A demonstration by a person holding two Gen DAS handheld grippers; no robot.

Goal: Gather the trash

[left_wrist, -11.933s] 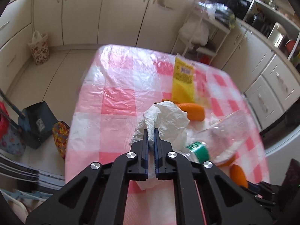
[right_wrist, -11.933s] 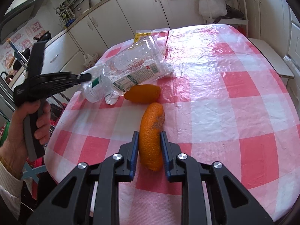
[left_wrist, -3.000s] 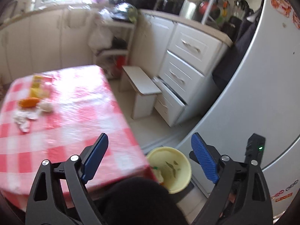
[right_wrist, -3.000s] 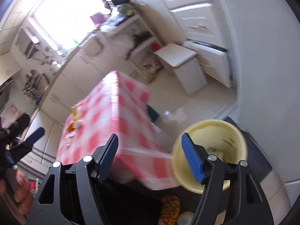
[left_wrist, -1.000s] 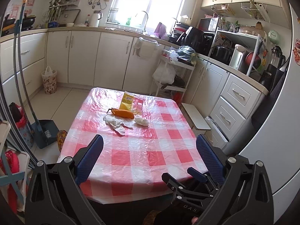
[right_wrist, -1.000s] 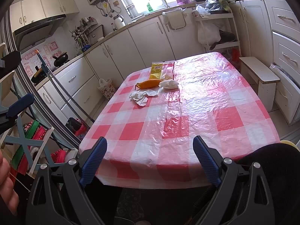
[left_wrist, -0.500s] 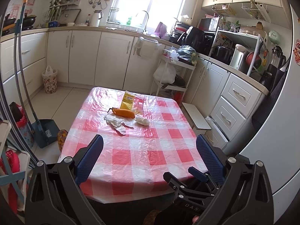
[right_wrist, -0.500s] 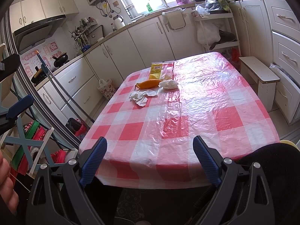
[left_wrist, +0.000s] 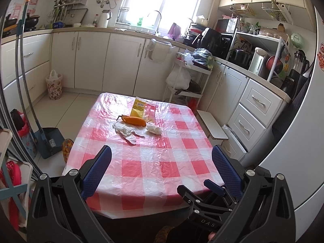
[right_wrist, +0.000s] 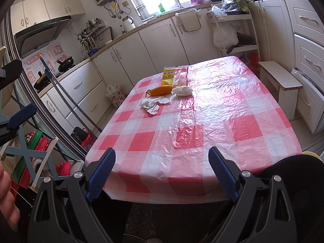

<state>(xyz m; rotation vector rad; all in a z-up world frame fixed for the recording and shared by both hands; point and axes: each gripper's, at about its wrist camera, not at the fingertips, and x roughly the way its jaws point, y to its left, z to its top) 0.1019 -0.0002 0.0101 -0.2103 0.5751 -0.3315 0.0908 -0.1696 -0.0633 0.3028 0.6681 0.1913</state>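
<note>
Both claws, left (left_wrist: pixel 161 169) & right (right_wrist: pixel 162 171), spread wide & empty, held back from red-checked plastic-covered counter (left_wrist: pixel 154 162), prob. lining up for 4 scraps at far end: orange peel (left_wrist: pixel 135 120), crumpled white tissue (left_wrist: pixel 126 131), small white wad (left_wrist: pixel 154 129), yellow flat wrapper (left_wrist: pixel 139 109).

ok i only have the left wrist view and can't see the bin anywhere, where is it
Observer: The right wrist view shows a sliver of the yellow bin at its right edge, low down past the near right corner of the table.
Operator: and are the right jaws holding anything
Observer: No. The right gripper has its jaws wide open and empty, aimed over the table's near edge.
</note>
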